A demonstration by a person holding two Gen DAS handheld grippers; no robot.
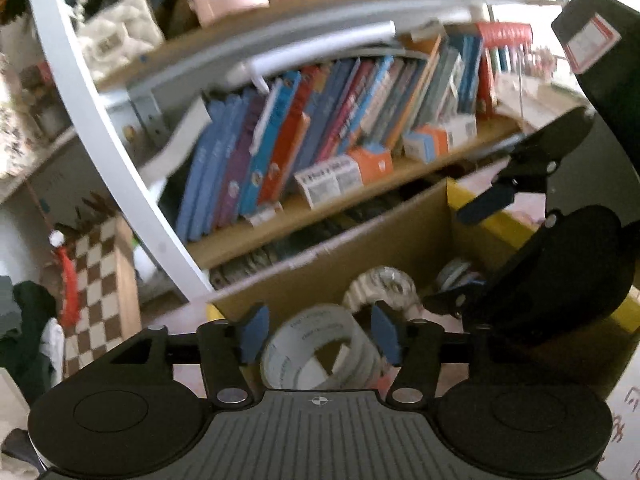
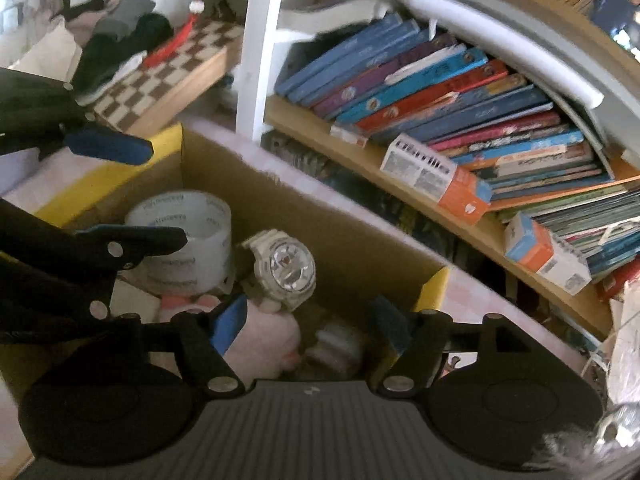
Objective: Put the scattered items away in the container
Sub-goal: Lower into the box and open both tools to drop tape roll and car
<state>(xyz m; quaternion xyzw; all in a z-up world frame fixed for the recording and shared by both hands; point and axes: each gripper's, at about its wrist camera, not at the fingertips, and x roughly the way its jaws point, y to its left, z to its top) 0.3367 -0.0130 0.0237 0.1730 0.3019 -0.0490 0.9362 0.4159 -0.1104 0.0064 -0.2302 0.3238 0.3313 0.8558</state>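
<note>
Both grippers hang over the cardboard box (image 2: 360, 248). The left gripper (image 1: 318, 332) has its fingers released around the tape roll (image 1: 320, 354); the right gripper (image 2: 312, 322) is spread, seemingly empty. The watch (image 2: 280, 270) lies inside. The grippers crowd each other; lifting carelessly could catch the far box wall or the bookshelf (image 2: 460, 224) beyond.

Two handheld grippers angle downward side by side. The left gripper (image 1: 320, 334) has its blue-padded jaws spread apart, gripping nothing. The right gripper (image 2: 310, 330), at its three o'clock, is likewise spread and empty.
</note>
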